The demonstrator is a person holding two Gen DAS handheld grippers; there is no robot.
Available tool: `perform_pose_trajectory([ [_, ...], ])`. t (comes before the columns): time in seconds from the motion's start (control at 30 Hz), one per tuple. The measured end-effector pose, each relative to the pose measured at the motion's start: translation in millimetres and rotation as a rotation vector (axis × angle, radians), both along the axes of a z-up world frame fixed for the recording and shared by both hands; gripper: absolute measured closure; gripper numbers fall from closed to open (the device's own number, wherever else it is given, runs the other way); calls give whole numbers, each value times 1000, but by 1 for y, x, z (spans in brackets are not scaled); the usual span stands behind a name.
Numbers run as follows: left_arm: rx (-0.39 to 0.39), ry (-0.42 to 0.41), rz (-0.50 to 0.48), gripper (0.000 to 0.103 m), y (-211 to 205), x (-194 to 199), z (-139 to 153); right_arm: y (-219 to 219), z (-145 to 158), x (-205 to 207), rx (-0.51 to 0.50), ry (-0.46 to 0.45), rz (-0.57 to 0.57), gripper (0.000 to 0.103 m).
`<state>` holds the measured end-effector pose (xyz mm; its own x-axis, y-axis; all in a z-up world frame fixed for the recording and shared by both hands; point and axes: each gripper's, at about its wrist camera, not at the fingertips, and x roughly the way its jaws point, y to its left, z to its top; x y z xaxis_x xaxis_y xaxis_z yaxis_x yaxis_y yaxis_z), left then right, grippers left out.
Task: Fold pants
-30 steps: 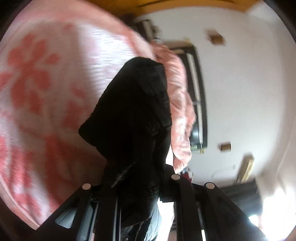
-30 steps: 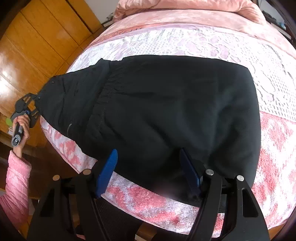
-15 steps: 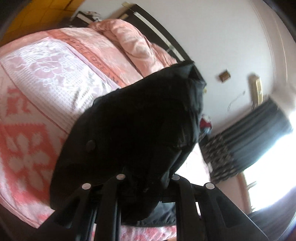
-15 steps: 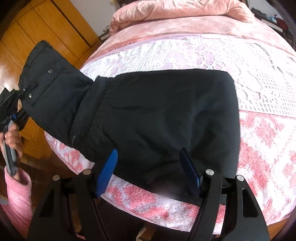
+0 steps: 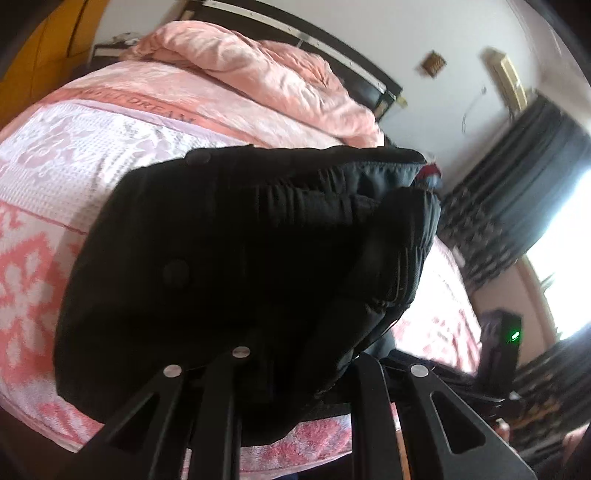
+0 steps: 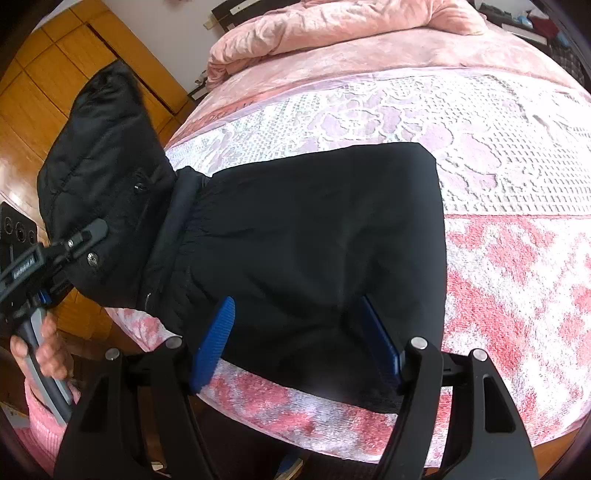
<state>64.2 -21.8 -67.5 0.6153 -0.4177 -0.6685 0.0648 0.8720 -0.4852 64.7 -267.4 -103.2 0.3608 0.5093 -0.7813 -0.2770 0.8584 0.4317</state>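
Observation:
Black pants (image 6: 314, 229) lie across the near part of a pink patterned bed. Their waist end (image 6: 103, 155) is lifted off the bed's left side, and my left gripper (image 6: 92, 232), held by a hand in a pink sleeve, is shut on it. In the left wrist view the raised waistband (image 5: 240, 240) fills the middle and hides the left gripper's (image 5: 299, 332) fingertips. My right gripper (image 6: 299, 332) stands open over the pants' near edge, its blue pads (image 6: 218, 343) set wide apart on either side of the cloth, not pinching it.
The pink and white blanket (image 6: 517, 258) covers the bed. A crumpled pink duvet (image 6: 332, 29) lies by the dark headboard (image 5: 295, 40). A wooden wardrobe (image 6: 55, 55) stands to the left and dark curtains (image 5: 517, 184) hang by a bright window.
My left gripper has swung the waist end up and in over the bed, rolling as it went, so the flap now hangs above the blanket. The right gripper has shifted slightly and stays open.

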Motion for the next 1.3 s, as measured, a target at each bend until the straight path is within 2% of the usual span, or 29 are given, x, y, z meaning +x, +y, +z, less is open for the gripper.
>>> perform_pose_trajectory([
  [0.1,34,31,-20,89,-16,5,-14,-4,-2,2,-3,2,-4,33],
  [0.23,116,59,-47,89,-37,5,-32,-10,-8,4,-15,13,-14,33],
  [0.37,176,60,-65,89,-48,7,-43,-12,-14,4,-8,25,-22,33],
  [0.5,210,59,-66,88,-50,12,-36,-14,-16,5,-8,23,-21,33],
  [0.6,281,79,-73,86,-55,14,-26,-16,-16,4,-8,22,-21,33],
  [0.63,296,91,-78,80,-58,14,-21,-16,-16,4,-9,22,-22,33],
  [0.7,262,134,-100,51,-52,12,-15,-19,-16,4,-10,23,-24,33],
  [0.73,216,151,-103,31,-48,11,-12,-21,-15,4,-8,24,-29,31],
  [0.8,115,136,-90,24,-38,3,-3,-24,-13,6,1,25,-39,29],
  [0.83,97,124,-87,19,-35,0,3,-27,-12,6,12,28,-46,29],
  [0.93,111,91,-88,18,-20,-5,21,-29,-7,6,26,19,-44,28],
  [1.03,199,73,-20,17,3,1,29,-24,-1,5,31,12,-38,25],
  [1.2,312,124,68,17,42,11,17,-12,8,2,72,21,-7,19],
  [1.3,336,133,73,17,67,6,4,-1,10,6,92,44,3,16],
])
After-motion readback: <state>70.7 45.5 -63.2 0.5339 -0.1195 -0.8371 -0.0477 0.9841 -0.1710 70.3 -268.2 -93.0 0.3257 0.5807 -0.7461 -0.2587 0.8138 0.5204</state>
